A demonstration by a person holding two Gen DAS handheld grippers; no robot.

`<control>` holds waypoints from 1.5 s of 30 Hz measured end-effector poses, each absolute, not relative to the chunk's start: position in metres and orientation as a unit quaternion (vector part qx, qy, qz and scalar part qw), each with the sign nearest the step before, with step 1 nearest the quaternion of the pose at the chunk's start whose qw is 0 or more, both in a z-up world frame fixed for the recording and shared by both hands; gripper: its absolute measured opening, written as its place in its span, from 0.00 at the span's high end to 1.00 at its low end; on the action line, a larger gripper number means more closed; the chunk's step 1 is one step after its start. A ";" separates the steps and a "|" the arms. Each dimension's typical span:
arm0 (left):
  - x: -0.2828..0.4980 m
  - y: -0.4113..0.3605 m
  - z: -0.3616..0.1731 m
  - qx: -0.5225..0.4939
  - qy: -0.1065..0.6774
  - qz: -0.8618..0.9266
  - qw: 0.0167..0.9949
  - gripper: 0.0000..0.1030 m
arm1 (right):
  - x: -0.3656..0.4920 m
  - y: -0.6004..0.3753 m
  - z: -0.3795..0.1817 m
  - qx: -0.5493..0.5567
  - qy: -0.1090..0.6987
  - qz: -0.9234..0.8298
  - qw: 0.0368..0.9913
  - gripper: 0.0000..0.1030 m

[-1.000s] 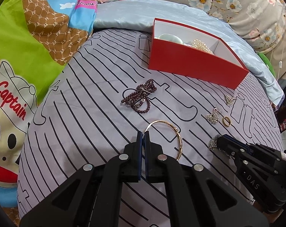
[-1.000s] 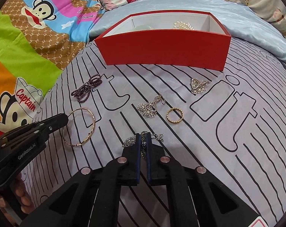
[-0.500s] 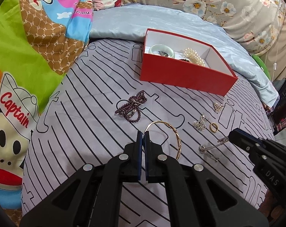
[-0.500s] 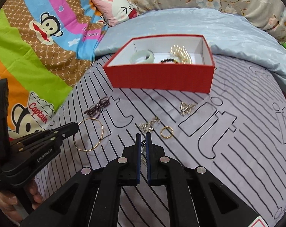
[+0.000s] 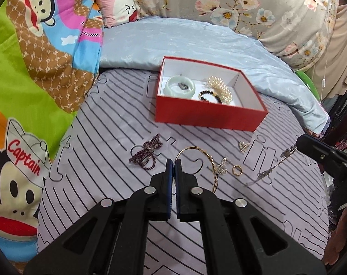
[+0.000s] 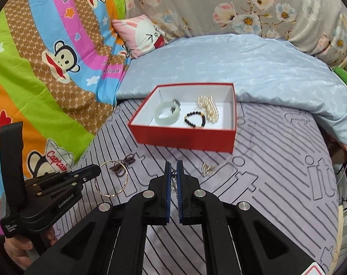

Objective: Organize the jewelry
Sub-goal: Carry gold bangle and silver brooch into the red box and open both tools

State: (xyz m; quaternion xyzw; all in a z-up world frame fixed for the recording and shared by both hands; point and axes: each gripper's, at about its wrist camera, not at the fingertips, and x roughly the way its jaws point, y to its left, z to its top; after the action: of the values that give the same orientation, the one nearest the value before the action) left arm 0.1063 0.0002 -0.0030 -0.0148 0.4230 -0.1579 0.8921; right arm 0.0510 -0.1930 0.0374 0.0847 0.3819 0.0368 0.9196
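Now right claw [image 6: 173, 171] pinched silver chain [image 5: 274, 165]; chain dangled off sheet, before it lay flat. Left claw [image 5: 173, 167] pinched gold bangle [image 5: 203, 160] at its rim; bangle hung tilted, lifted too. Both claws had gone up, so more of bed showed. Red box [image 6: 185, 139] sat at 12 o'clock, holding green bangle [image 6: 167, 114], black beads [image 6: 195, 119], pearls [image 6: 209, 108]. Purple beads [image 5: 147, 154] at 10 o'clock, gold ring [image 5: 237, 170] at 3 o'clock, still on striped sheet [image 5: 104, 137]. Guess: both pieces go to box next.
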 end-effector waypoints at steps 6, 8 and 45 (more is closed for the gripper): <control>0.117 -0.009 0.028 -0.020 0.404 -0.172 0.898 0.99 | 0.063 -0.203 0.075 0.077 0.351 0.042 0.932 0.96; 0.123 -0.013 0.040 -0.020 0.391 -0.175 0.903 0.99 | 0.070 -0.206 0.090 0.074 0.339 0.043 0.937 0.96; 0.267 -0.095 -0.019 -0.006 0.424 -0.175 0.889 0.99 | 0.218 -0.245 0.017 0.083 0.401 0.012 0.912 0.96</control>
State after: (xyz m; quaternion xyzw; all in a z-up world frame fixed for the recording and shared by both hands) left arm 0.2666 -0.0951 -0.0190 -0.0059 0.4238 -0.1752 0.8886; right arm 0.2182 -0.2454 0.0166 0.0828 0.4013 0.0124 0.9121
